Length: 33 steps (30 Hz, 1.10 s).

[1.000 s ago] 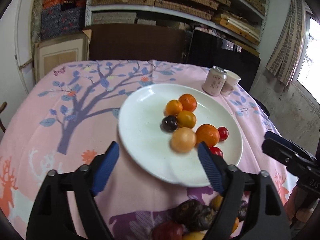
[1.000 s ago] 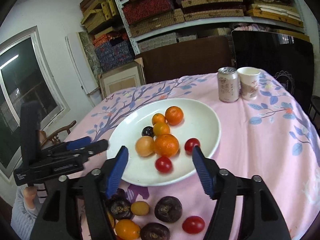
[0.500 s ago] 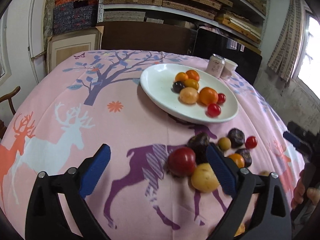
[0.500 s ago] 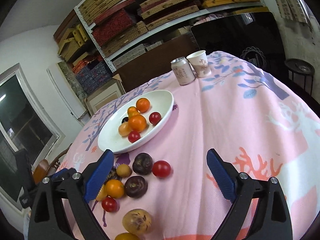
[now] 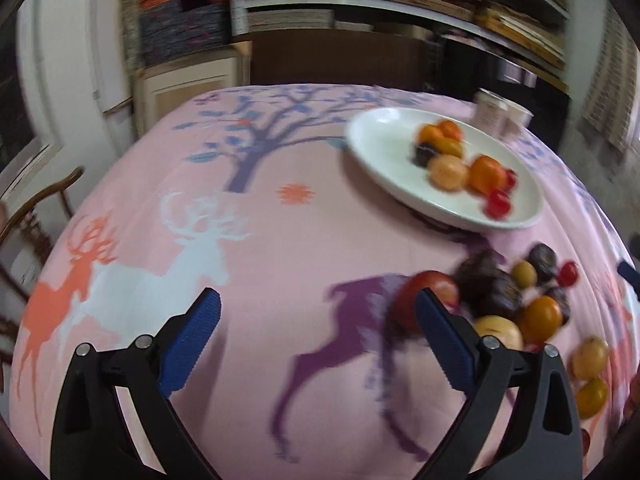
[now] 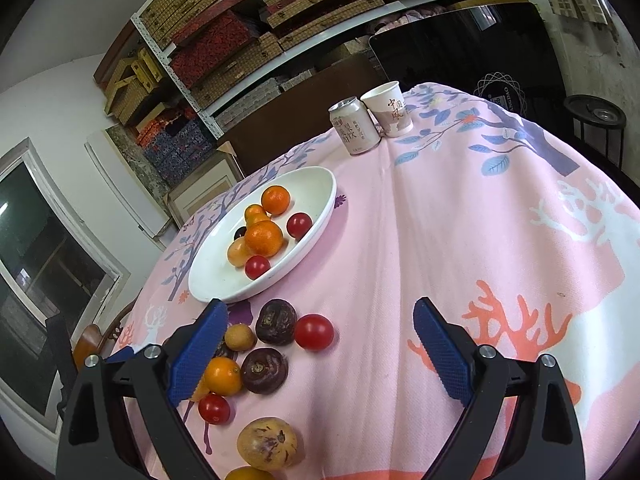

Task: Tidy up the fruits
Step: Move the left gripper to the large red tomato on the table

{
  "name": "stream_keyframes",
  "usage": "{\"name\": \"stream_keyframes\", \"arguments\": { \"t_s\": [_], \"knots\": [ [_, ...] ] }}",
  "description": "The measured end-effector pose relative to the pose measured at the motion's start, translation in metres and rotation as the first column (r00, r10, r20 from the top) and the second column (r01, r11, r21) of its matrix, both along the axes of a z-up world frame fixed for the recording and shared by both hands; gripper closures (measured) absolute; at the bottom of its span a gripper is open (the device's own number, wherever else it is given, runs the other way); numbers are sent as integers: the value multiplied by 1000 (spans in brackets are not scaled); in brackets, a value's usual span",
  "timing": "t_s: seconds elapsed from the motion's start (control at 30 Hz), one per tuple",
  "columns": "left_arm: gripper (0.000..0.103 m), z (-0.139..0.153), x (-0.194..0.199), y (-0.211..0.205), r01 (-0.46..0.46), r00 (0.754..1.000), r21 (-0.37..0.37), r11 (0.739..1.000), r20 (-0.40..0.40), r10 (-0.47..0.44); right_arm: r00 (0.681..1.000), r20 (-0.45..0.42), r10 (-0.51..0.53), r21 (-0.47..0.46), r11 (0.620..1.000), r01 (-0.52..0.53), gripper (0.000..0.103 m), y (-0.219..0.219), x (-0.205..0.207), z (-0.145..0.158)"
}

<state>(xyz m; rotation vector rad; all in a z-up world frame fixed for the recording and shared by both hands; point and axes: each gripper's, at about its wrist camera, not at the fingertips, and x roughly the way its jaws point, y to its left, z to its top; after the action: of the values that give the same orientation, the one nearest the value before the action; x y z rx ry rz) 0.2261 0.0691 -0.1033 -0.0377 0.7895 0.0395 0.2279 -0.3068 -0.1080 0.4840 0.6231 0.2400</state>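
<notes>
Pink-clothed bench (image 6: 460,240): both views now sit back from the plate (image 6: 224,288); left gripper (image 5: 316,332) and right gripper (image 6: 320,340) spread, empty, over loose fruit (image 6: 314,331) awaiting pickup.

The left gripper (image 5: 316,314) and the right gripper (image 6: 320,322) are each showing two black plastic arms studded with small silver screws, tapering into fingers (image 6: 440,346) that are wearing ribbed blue pads.

table under pink tablecloth (image 6: 460,240): white plate (image 6: 320,188), can (image 6: 354,126), paper cup (image 6: 390,110), loose fruits (image 6: 276,322).
</notes>
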Motion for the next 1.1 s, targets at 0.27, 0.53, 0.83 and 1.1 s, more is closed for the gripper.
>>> {"name": "stream_keyframes", "arguments": {
  "t_s": [0.27, 0.53, 0.83, 1.1],
  "knots": [
    [7, 3, -11, 27, -23, 999, -140, 990, 26, 26, 1000, 0, 8, 21, 1000, -8, 8, -1, -2, 1],
    [7, -4, -11, -35, 142, 989, 62, 988, 33, -145, 1000, -17, 5, 22, 1000, -5, 8, -1, -2, 0],
    [7, -4, -3, -41, 134, 990, 124, 983, 37, -140, 999, -32, 2, 22, 1000, -1, 8, -1, 1, -3],
    [7, 6, -4, 11, 22, 998, -68, 997, 60, -18, 1000, -26, 10, 31, 999, -9, 8, -2, 0, -3]
  ]
}}
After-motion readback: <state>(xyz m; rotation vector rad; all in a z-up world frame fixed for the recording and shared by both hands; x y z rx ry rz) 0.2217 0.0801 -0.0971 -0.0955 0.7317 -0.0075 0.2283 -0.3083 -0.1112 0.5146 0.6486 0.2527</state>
